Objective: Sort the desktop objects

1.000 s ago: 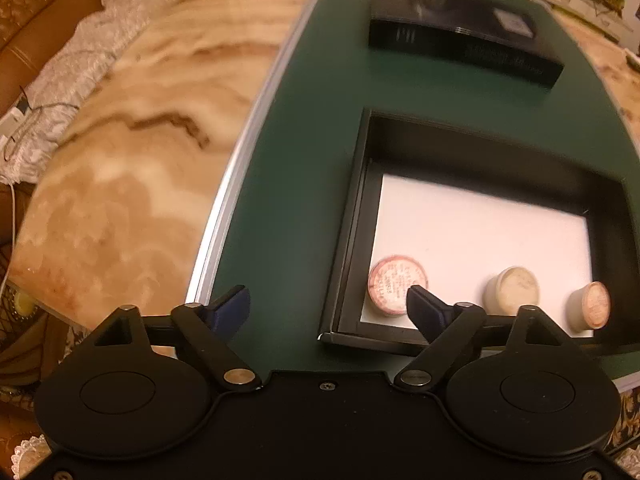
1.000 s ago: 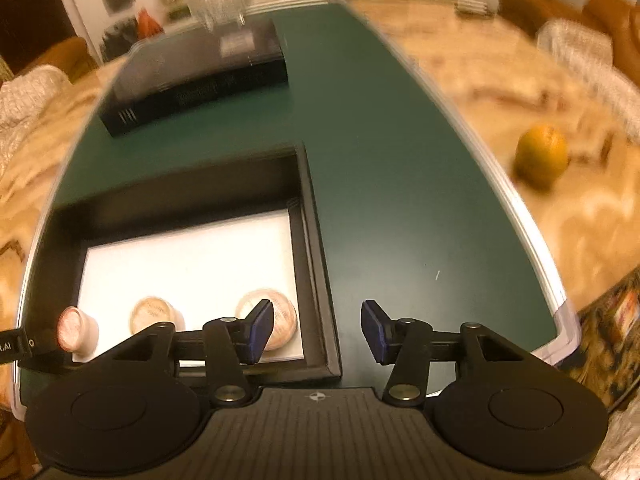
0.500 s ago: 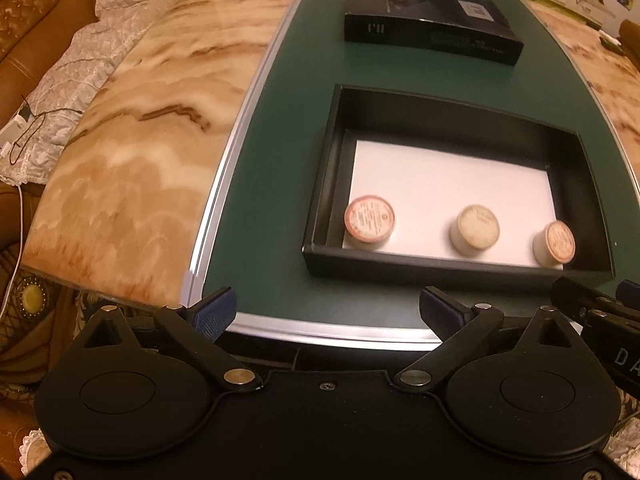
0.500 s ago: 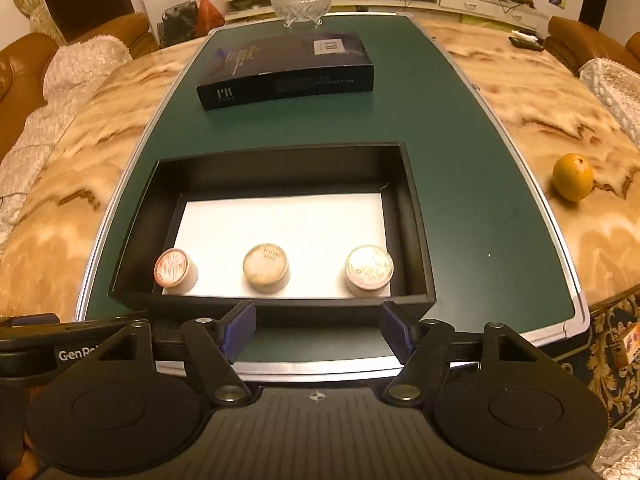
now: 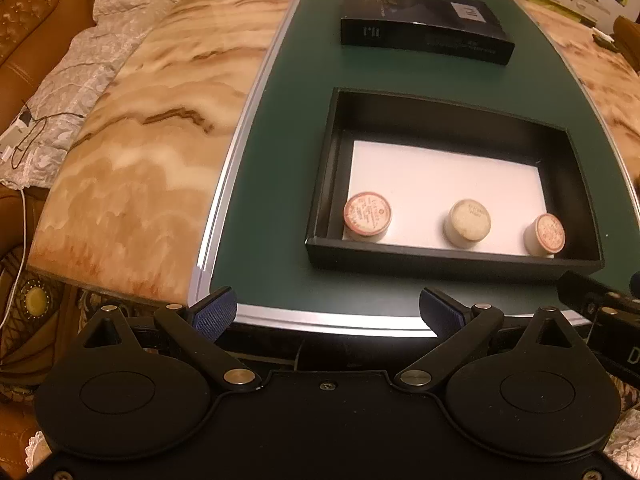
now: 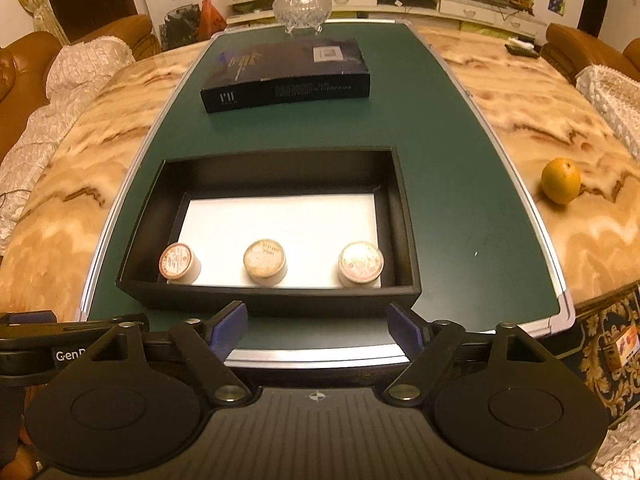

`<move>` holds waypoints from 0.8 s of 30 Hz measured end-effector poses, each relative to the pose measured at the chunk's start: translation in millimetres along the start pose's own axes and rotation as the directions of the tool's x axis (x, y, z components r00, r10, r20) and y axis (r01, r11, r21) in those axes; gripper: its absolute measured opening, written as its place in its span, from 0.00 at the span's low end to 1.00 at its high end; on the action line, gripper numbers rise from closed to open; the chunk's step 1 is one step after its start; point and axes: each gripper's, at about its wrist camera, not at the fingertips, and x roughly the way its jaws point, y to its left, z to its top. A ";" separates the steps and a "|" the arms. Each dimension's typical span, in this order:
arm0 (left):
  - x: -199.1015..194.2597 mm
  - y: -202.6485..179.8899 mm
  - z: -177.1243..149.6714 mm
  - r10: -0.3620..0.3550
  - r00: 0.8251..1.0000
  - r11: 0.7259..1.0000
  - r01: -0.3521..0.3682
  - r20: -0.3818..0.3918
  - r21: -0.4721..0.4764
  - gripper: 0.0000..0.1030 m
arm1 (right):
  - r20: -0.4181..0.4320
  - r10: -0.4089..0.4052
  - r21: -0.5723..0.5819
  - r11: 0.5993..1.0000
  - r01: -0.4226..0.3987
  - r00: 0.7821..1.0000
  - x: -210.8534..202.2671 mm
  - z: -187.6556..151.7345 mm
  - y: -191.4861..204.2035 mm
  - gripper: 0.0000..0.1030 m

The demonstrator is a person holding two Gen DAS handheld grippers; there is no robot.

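Observation:
A black open box (image 5: 320, 168) (image 6: 404, 216) with a white liner sits on the green mat. Three small round lidded jars stand in a row along its near side: a left jar (image 5: 367, 213) (image 6: 179, 261), a middle jar (image 5: 469, 217) (image 6: 265, 260) and a right jar (image 5: 545, 233) (image 6: 361, 261). My left gripper (image 5: 327, 313) is open and empty, held off the table's near edge. My right gripper (image 6: 318, 327) is open and empty, also at the near edge in front of the box.
A long black closed box (image 5: 424, 28) (image 6: 286, 74) lies farther back on the mat (image 6: 452, 184). A glass dish (image 6: 302, 4) stands behind it. An orange (image 6: 561, 181) rests on the marble top at the right. Sofas flank the table.
Both grippers have pulled back from over the box to beyond the table's near edge and have opened wider. The three jars stay in the box.

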 end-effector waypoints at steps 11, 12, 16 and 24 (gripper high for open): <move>9.4 -7.2 67.3 -0.047 0.999 0.996 0.049 -0.016 0.074 0.97 | 0.026 0.057 -0.050 0.997 -0.055 0.998 10.0 64.4 -12.9 0.81; 13.1 -6.5 79.0 -0.042 0.999 0.996 0.043 -0.016 0.073 0.97 | 0.028 0.061 -0.055 0.997 -0.059 0.998 12.9 73.6 -15.5 0.81; 35.1 -0.5 127.3 -0.036 0.999 0.998 0.037 -0.024 0.052 0.97 | 0.038 0.070 -0.070 0.995 -0.067 0.997 34.5 117.4 -30.6 0.85; 96.7 11.7 228.3 -0.028 1.000 1.000 0.028 0.007 0.001 0.97 | 0.059 0.142 -0.011 0.990 -0.141 0.988 123.7 212.8 -80.9 0.88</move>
